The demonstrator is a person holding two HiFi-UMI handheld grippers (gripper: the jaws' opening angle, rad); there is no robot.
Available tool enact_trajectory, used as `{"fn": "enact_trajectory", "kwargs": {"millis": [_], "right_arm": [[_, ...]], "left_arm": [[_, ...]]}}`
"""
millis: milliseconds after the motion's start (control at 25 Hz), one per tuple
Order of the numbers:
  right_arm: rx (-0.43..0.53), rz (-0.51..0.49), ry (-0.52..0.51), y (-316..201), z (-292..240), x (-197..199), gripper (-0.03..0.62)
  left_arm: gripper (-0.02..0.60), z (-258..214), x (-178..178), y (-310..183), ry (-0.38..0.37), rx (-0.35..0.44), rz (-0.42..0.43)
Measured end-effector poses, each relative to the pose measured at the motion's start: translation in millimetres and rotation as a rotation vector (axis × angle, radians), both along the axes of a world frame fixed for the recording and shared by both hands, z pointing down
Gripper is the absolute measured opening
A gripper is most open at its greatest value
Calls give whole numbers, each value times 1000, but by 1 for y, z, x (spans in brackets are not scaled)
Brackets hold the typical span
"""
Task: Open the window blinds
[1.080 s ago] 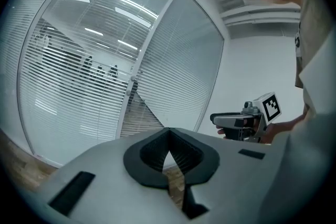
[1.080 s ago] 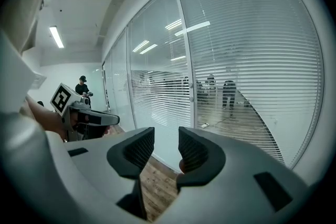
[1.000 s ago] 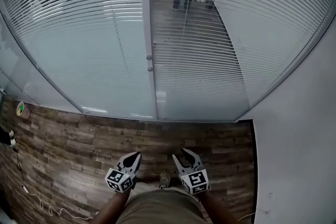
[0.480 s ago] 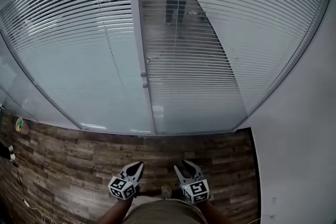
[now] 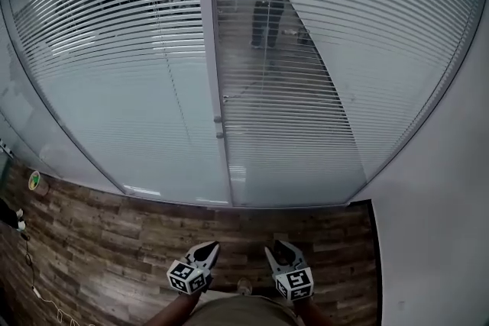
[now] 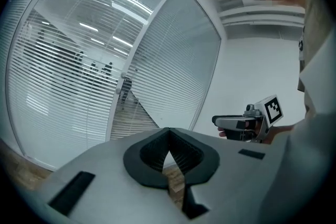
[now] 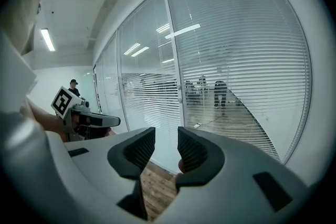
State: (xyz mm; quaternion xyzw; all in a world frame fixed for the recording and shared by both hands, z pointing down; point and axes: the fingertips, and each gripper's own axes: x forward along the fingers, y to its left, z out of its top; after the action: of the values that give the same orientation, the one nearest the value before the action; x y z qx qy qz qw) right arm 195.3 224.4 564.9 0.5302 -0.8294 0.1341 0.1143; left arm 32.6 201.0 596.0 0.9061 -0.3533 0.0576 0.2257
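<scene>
A glass wall [image 5: 114, 111] fills most of what is in front of the person, with the window blinds [image 5: 321, 88] hanging behind its panes. Their slats run level across each pane and are tilted enough that a standing person [image 5: 267, 19] shows dimly in the room beyond. A plain white wall [image 5: 435, 233] closes the right side, and a plank floor [image 5: 107, 240] runs up to the foot of the glass. Between the two nearest panes stands a pale upright post [image 5: 212, 50], carrying two small knobs [image 5: 218, 127] one above the other. They may be the blind control, though I cannot be sure. Both tools are held low and close to the body, well apart from the glass, with the blinds ahead of and above them. The left gripper [image 5: 211, 246] has its fingers pressed together with nothing in them. The right gripper [image 5: 278, 246] has its fingers parted and empty, and they have just been closing a little. The post and knobs lie almost straight ahead of the left one, so I judge it slightly nearer.
</scene>
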Motion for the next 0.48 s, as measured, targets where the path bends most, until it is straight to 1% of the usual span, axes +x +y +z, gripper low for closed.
{"fn": "enact_trajectory", "kwargs": {"millis": [80, 200, 480], "right_arm": [[1, 7, -15, 2, -3, 3, 141], [6, 14, -32, 5, 2, 4, 141], [-7, -23, -12, 2, 7, -9, 137]], "left_arm": [[14, -5, -1, 1, -3, 8, -3], [14, -1, -7, 4, -15, 20, -21], [14, 6, -22, 5, -11, 9, -68]]}}
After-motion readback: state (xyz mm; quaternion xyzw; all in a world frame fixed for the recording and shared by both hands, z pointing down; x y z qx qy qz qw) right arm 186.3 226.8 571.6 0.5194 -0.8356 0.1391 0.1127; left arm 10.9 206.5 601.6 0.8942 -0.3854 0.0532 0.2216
